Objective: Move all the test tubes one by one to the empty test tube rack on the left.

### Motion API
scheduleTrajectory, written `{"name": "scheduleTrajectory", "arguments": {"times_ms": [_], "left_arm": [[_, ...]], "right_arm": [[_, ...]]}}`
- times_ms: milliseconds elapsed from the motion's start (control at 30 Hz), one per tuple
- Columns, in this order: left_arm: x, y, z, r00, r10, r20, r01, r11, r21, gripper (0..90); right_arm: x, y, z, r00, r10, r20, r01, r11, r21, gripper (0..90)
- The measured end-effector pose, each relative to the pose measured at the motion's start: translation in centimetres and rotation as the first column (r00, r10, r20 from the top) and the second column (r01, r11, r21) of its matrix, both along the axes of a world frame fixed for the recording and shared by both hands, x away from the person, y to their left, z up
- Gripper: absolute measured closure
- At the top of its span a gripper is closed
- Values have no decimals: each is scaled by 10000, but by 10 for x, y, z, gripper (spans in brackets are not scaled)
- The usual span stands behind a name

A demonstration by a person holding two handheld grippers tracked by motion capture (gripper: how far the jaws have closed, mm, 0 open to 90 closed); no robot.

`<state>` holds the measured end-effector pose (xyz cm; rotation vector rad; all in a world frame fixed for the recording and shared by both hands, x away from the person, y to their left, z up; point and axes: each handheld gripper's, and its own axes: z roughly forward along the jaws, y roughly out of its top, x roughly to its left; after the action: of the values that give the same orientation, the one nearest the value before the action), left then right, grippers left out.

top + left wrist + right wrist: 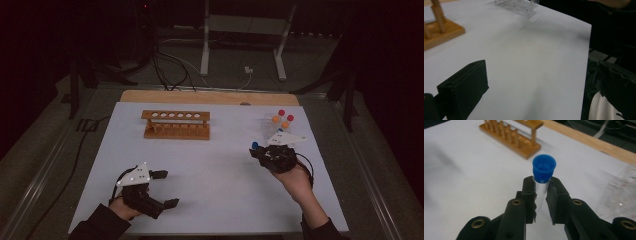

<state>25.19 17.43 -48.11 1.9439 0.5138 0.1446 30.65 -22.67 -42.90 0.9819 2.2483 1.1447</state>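
White table [210, 170], unlabelled blue-capped tube [543, 173] in right gripper [540, 192]

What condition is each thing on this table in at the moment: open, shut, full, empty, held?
Left gripper: open, holding nothing.
Right gripper: shut on the clear blue-capped tube.
Clear blue-capped tube: capped, held upright.
Wooden tube rack: standing, holes empty.
Clear plastic rack: holds red- and orange-capped tubes.

Clear test tube [541, 187], blue cap [544, 167], clamped upright in right gripper [541, 192]; empty wooden rack [176, 125] at its 10 o'clock.
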Motion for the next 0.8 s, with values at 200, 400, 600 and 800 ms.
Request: {"name": "scheduleTrajectory", "arguments": {"times_ms": [200, 400, 600, 800], "left_arm": [[8, -16, 14, 9995, -307, -1, 307, 9995, -59, 5], [18, -36, 28, 9973, -730, 57, 730, 9973, -81, 7], [28, -58, 43, 9948, -952, 366, 963, 9949, -300, 64], [39, -77, 56, 9934, -925, 675, 954, 9945, -422, 190]], "right_arm": [[-3, 11, -7, 9990, 413, -173, -416, 9990, -175, 764], [-8, 26, -13, 9950, 924, -375, -936, 9951, -311, 764], [-12, 37, -17, 9902, 1323, -456, -1342, 9901, -409, 764], [-16, 44, -20, 9853, 1611, -562, -1638, 9854, -473, 764]]}}
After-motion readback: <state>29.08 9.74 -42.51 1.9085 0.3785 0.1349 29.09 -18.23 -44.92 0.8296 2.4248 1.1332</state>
